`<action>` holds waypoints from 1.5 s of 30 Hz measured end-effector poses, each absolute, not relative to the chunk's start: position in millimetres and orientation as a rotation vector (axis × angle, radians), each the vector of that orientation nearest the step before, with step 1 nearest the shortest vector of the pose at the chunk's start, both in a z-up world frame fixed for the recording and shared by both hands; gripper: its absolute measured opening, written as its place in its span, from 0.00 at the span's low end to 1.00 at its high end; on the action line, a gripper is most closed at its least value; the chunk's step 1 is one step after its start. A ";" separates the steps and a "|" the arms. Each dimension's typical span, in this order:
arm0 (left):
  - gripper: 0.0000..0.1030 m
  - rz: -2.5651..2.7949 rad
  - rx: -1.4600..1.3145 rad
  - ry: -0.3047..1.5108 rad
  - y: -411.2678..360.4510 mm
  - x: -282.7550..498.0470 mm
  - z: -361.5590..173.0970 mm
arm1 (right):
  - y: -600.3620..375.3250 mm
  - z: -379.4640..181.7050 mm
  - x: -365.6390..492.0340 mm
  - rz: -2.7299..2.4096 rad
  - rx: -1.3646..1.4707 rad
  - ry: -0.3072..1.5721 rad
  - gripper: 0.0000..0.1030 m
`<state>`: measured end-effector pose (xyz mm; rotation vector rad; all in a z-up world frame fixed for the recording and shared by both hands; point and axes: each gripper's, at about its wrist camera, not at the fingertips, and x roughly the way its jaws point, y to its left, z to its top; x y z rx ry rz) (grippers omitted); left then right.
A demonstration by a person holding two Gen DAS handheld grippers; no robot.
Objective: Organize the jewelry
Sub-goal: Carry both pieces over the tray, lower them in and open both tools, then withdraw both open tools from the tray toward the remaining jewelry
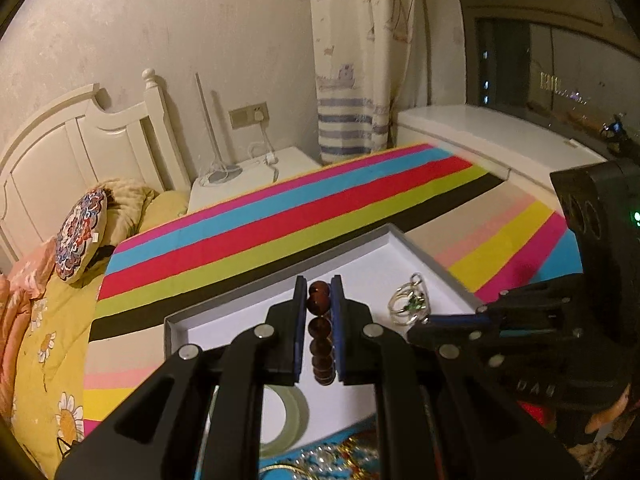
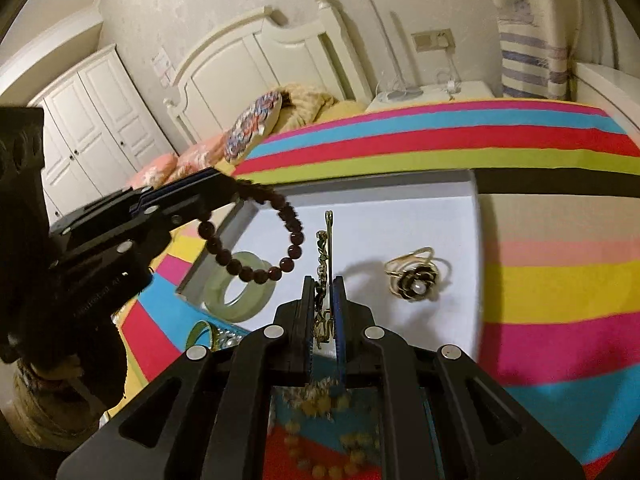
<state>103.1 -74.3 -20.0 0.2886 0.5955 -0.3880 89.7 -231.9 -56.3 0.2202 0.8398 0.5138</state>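
My left gripper point(image 1: 319, 286) is shut on a dark red bead bracelet point(image 1: 320, 332) and holds it above the white tray point(image 1: 200, 324); the bracelet hangs as a loop in the right wrist view point(image 2: 256, 256). My right gripper point(image 2: 324, 280) is shut on a gold brooch pin point(image 2: 326, 248) over the tray point(image 2: 400, 208). A pale green jade bangle point(image 2: 240, 284) and a gold ring with a dark flower point(image 2: 416, 276) lie in the tray. The ring also shows in the left wrist view point(image 1: 408, 300), next to the right gripper point(image 1: 420, 322).
The tray sits on a striped cloth point(image 1: 280, 216) on a table. More jewelry lies on the cloth near the front point(image 2: 332, 420). A bed with pillows point(image 1: 80, 236) stands to the left, a white nightstand point(image 1: 256, 176) behind.
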 end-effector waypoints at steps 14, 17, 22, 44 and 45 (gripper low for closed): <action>0.11 -0.203 0.306 0.689 -50.5 168.0 -61.3 | -209.6 -80.6 128.6 0.476 0.184 0.945 0.12; 0.17 -0.164 0.298 0.697 -34.6 170.7 -66.2 | -213.7 -77.0 132.0 0.432 0.163 0.930 0.14; 0.65 -0.102 0.243 0.650 -10.3 164.2 -55.9 | -223.8 -54.6 125.3 0.405 0.131 0.842 0.41; 0.92 -0.034 0.177 0.608 32.8 77.3 -48.6 | -253.3 -36.1 57.6 0.413 0.017 0.725 0.56; 0.92 -0.037 0.167 0.613 35.4 73.0 -51.6 | -253.7 -39.9 54.8 0.413 0.008 0.733 0.56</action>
